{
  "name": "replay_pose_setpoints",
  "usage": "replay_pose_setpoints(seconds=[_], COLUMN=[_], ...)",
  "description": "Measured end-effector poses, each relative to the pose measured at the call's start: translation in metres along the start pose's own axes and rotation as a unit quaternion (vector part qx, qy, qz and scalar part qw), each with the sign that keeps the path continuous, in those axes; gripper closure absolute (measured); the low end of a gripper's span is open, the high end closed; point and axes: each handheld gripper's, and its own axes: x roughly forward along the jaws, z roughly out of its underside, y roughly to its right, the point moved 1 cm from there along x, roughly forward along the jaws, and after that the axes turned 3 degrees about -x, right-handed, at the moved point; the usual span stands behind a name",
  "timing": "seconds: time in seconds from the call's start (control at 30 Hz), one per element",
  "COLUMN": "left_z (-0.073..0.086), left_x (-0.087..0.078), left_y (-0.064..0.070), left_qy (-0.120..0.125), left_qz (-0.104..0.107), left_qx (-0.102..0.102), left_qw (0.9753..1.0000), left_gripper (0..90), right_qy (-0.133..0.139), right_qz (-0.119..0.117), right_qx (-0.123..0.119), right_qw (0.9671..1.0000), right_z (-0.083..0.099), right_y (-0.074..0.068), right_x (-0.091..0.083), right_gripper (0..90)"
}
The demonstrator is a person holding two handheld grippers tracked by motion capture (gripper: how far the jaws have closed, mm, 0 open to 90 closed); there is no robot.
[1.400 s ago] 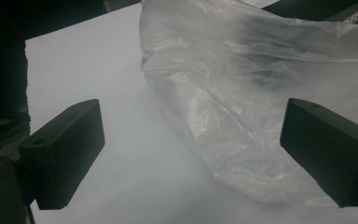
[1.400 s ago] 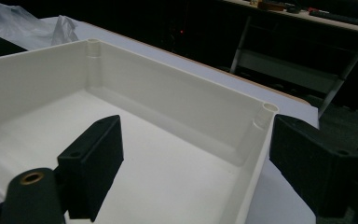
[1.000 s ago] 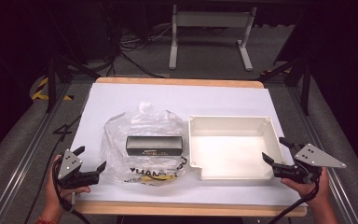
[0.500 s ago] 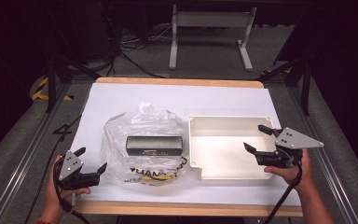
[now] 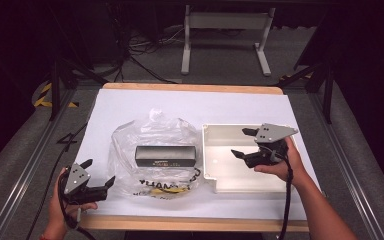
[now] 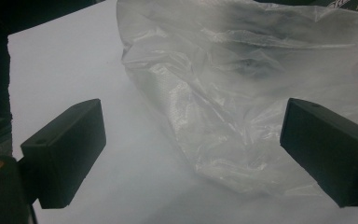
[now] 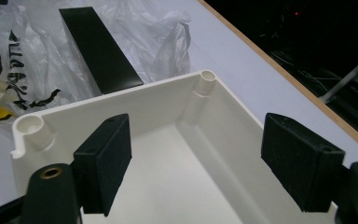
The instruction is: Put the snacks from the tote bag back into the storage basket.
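One white tray [image 5: 220,182] sits on the table [image 5: 145,102]. Just left of it lies one plastic bag [image 5: 152,132] holding one black box [image 5: 165,156]. Right gripper [image 5: 244,143] hovers over the tray, fingers spread, empty; left gripper [image 5: 99,174], also spread, sits left of the bag.

A black rectangular box [image 5: 165,156] lies flat on its long side on a crumpled clear plastic bag [image 5: 152,135] printed with black lettering and a yellow mark, near the middle of a white-covered table [image 5: 145,102]. Just to its right sits an open, shallow cream plastic tray [image 5: 220,170] with rounded corner posts, its near wall close beside the bag's edge. The right gripper view shows the tray's interior bare and the box's dark top face angled away behind the tray's far wall.
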Motion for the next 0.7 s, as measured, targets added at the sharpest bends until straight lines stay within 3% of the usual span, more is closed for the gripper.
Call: replay_pose_setpoints(seconds=[0.3,0.57,0.7], left_z=[0.001,0.001,0.001], left_x=[0.000,0.000,-0.001], left_y=[-0.001,-0.001,-0.001], left_qy=[-0.005,-0.006,-0.005], left_qz=[-0.002,-0.002,-0.001], left_qx=[-0.001,0.001,-0.001], left_qw=[1.0000,1.0000,1.0000], left_gripper=[7.8,7.8,7.7], right_qy=[-0.008,-0.020,-0.033], right_qz=[-0.047,-0.075,-0.100], right_qx=[-0.001,-0.016,-0.033], right_qw=[0.9989,0.9968,0.9939], right_z=[-0.019,-0.033,-0.046], right_y=[0.003,0.001,-0.004], right_x=[0.033,0.052,0.068], right_gripper=[25.3,25.3,25.3])
